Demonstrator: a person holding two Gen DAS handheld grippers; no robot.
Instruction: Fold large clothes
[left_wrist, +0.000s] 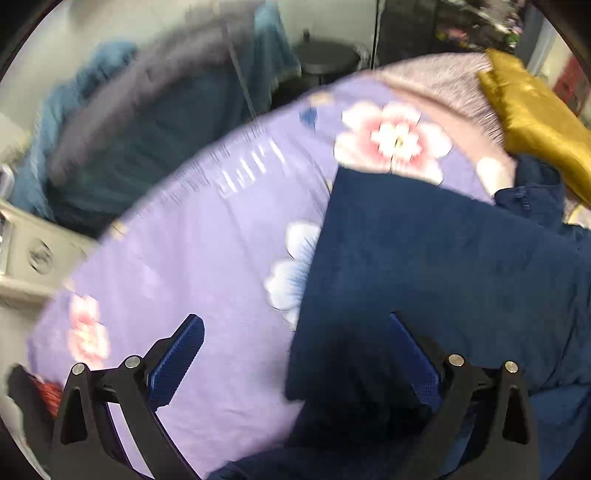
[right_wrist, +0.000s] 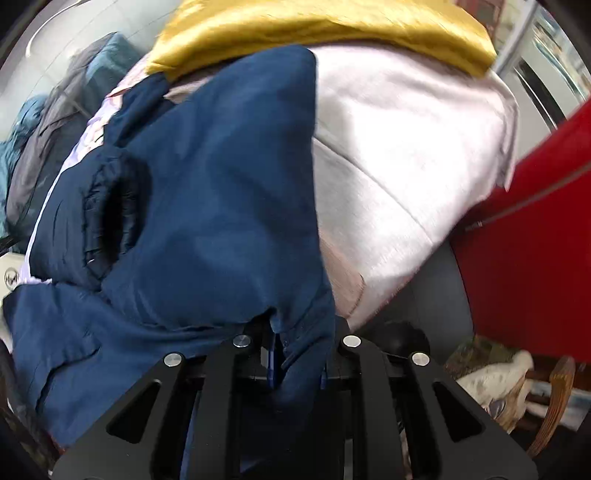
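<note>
A large navy blue jacket (left_wrist: 436, 280) lies on a bed covered with a purple flowered sheet (left_wrist: 192, 254). My left gripper (left_wrist: 295, 332) is open above the sheet, its right finger over the jacket's left edge, holding nothing. In the right wrist view the same navy jacket (right_wrist: 207, 192) is bunched and draped. My right gripper (right_wrist: 297, 365) is shut on a fold of the jacket, near a zipper edge; its fingers are mostly hidden by the cloth.
A gold satin pillow (left_wrist: 535, 122) (right_wrist: 321, 26) lies at the head of the bed on a pale pink quilt (right_wrist: 402, 147). A red object (right_wrist: 532, 240) stands to the right. Blue and grey clothes (left_wrist: 122, 136) hang beyond the bed. A wooden chair (right_wrist: 554, 402) is low right.
</note>
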